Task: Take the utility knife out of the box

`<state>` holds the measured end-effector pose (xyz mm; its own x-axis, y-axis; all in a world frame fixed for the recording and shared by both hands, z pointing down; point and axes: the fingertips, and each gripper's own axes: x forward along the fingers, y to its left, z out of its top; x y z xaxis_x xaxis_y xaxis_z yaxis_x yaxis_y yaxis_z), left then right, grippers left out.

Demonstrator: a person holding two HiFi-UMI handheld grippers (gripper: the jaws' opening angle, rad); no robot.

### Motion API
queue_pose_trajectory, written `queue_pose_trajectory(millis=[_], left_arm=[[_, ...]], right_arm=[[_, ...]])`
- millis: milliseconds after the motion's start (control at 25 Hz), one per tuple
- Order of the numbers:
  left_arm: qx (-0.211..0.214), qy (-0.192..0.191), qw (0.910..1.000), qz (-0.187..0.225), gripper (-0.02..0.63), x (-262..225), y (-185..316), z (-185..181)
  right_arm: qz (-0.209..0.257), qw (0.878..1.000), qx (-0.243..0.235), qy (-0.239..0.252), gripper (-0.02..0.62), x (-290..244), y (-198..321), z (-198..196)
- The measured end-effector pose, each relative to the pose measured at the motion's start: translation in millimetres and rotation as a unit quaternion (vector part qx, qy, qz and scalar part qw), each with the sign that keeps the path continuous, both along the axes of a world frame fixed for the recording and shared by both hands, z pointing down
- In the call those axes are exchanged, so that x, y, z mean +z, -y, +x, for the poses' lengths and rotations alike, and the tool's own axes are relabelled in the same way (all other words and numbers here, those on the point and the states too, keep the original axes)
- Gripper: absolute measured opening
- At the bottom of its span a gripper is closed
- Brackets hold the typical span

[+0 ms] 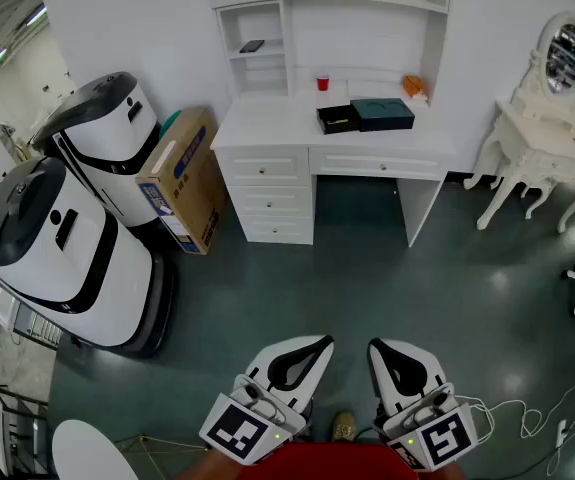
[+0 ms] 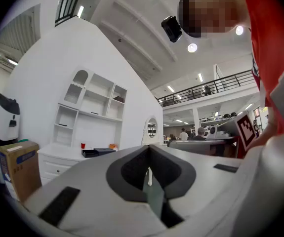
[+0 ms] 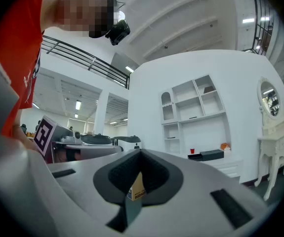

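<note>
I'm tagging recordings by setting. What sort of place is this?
Probably a lab or showroom hall staged like a bedroom, not a home: a white desk with shelf hutch and a white dressing table with oval mirror stand beside two large white-and-black machines, with a railed upper gallery beyond.

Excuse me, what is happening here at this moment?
A person stands some way from the white desk, holding a gripper in each hand. The left gripper and the right gripper are both shut, empty, and pointing level toward the desk. The black box sits on the desk, untouched; no utility knife can be made out from here.
</note>
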<state>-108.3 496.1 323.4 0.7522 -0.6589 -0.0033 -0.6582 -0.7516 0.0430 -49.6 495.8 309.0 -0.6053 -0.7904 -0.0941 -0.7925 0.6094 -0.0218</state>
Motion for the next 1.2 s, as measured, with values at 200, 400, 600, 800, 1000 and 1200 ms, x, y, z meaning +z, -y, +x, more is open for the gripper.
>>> queue_pose_trajectory(millis=[200, 400, 600, 800, 1000, 1200], left_arm=[[-0.001, 0.001, 1.0, 0.0, 0.011, 0, 1, 0], [-0.003, -0.001, 1.0, 0.0, 0.011, 1, 2, -1], [-0.007, -0.002, 1.0, -0.001, 0.011, 2, 3, -1], [-0.011, 0.002, 0.9999, -0.001, 0.011, 4, 8, 6], [-0.017, 0.005, 0.9998, 0.0, 0.011, 2, 19, 19], [-0.03, 0.007, 0.9995, 0.009, 0.011, -3, 31, 37]], right_arm=[[-0.001, 1.0, -0.002, -0.002, -0.002, 0, 1, 0], [0.001, 1.0, -0.006, 0.005, -0.002, -1, 1, -2], [-0.002, 1.0, -0.012, 0.015, 0.002, 1, 0, -1], [-0.001, 1.0, -0.006, 0.014, 0.002, 0, 8, 11], [0.005, 1.0, -0.005, 0.008, 0.002, -5, 20, 26], [0.011, 1.0, -0.008, 0.011, 0.002, -10, 32, 49]])
